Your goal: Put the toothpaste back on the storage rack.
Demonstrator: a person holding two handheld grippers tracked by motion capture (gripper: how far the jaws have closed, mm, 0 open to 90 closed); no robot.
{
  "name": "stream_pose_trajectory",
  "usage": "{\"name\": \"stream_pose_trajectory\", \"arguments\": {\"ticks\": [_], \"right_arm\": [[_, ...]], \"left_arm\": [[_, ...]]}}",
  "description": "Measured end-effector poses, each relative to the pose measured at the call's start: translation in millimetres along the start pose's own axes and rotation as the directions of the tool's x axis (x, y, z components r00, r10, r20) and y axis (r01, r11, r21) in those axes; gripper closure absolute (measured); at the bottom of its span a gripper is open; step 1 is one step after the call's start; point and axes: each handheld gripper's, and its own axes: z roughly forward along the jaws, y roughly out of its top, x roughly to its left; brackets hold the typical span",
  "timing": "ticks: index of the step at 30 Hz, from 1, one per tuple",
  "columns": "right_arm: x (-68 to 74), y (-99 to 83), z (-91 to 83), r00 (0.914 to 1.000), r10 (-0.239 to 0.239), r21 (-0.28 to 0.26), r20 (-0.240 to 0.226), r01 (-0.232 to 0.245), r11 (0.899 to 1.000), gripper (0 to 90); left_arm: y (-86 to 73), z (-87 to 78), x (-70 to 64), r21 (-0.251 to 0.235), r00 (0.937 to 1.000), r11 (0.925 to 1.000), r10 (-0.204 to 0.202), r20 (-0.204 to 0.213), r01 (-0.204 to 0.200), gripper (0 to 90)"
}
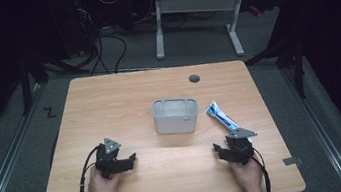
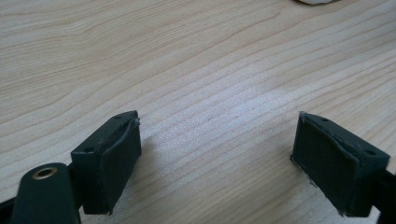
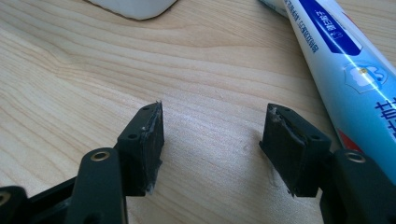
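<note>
Toothpaste tube [image 1: 221,115] lies flat on desk [image 1: 109,104], just right of grey bin [image 1: 176,116], near right tool [image 1: 222,150]. Both tools rest on desk, jaws apart, nothing held; left tool [image 1: 128,161] well apart from tube. Tube likely light, soft, slick: grip mid-body across width, moderate force. Cap end cut off in right gripper view; bin contents hard to make out.

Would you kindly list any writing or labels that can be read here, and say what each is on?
Toothpaste tube: white characters on its blue band and dark ones near the right edge, too blurred and cut off to read.
Grey container: a small mark on its front, too small to read.
Nothing else carries text.
</note>
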Motion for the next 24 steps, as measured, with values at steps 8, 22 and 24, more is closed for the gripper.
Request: {"name": "stream_pose_trajectory", "arguments": {"ticks": [8, 22, 24], "right_arm": [[-0.2, 0.2, 0.4, 1.0, -0.002, 0.002, -0.001, 0.002, 1.0, 36.5], [0.7, -0.2, 0.0, 1.0, 0.007, 0.002, 0.005, -0.007, 1.0, 37.0], [1.2, -0.3, -0.4, 0.9998, 0.018, 0.001, 0.009, -0.018, 1.0, 38.5]], "left_arm": [[-0.1, -0.3, 0.0, 0.002, 1.0, 1.0, -0.001, 0.0, 0.001, 15.8], [-0.3, -0.6, 0.5, 0.0, 1.0, 1.0, -0.004, -0.002, 0.004, 16.5], [-0.2, -0.7, 0.7, 0.0, 1.0, 1.0, -0.003, -0.004, 0.003, 16.6]]}}
